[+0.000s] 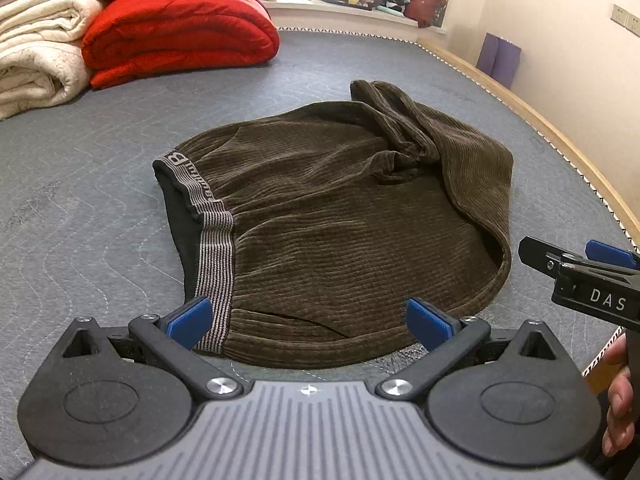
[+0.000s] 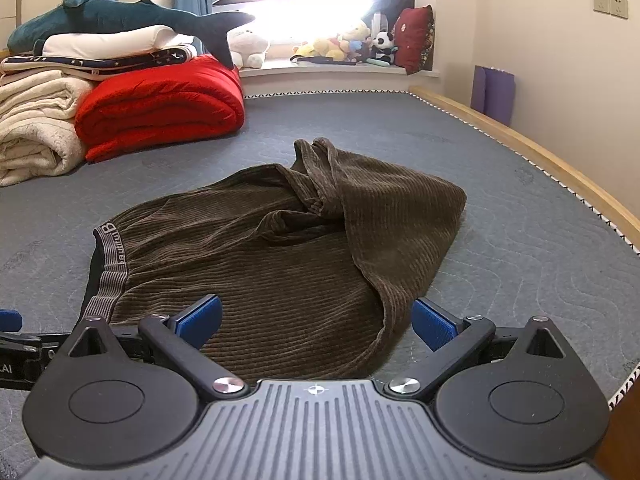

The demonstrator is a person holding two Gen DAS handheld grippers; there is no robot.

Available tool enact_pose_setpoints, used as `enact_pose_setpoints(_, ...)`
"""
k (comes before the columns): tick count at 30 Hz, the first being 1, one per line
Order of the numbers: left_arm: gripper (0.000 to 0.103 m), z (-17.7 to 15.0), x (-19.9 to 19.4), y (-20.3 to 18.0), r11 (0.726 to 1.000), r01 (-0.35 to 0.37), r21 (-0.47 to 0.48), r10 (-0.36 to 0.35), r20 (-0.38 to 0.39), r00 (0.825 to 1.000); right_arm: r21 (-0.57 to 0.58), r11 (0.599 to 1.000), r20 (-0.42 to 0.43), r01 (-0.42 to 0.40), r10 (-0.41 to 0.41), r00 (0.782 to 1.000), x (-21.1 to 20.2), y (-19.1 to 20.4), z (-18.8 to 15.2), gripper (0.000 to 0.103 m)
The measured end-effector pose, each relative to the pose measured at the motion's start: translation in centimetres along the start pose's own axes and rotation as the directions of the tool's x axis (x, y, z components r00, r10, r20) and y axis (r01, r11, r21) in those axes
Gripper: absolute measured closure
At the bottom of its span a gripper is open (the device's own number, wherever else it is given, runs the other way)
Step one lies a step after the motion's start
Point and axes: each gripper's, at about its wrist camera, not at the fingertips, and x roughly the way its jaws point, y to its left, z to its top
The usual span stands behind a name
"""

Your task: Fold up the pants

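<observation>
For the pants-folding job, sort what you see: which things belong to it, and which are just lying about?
Belongs:
brown corduroy pants
left gripper, open
right gripper, open

Lying about:
red quilt
cream blankets
plush shark
stuffed toys
red cushion

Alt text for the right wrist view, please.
Brown corduroy pants lie loosely folded on a grey mattress, just ahead of the open right gripper. Folded red and cream blankets are stacked at back left.
</observation>
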Motion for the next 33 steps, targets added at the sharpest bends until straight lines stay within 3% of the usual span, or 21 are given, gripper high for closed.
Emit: enact_pose_setpoints(33,0.0,0.1,0.4,-0.43,1.0,0.025,-0.015,-0.026,-0.017,1.0,-0.012,1.0,0.005,0.004,-0.004,1.0,-0.19,0.1,0.02,0.002)
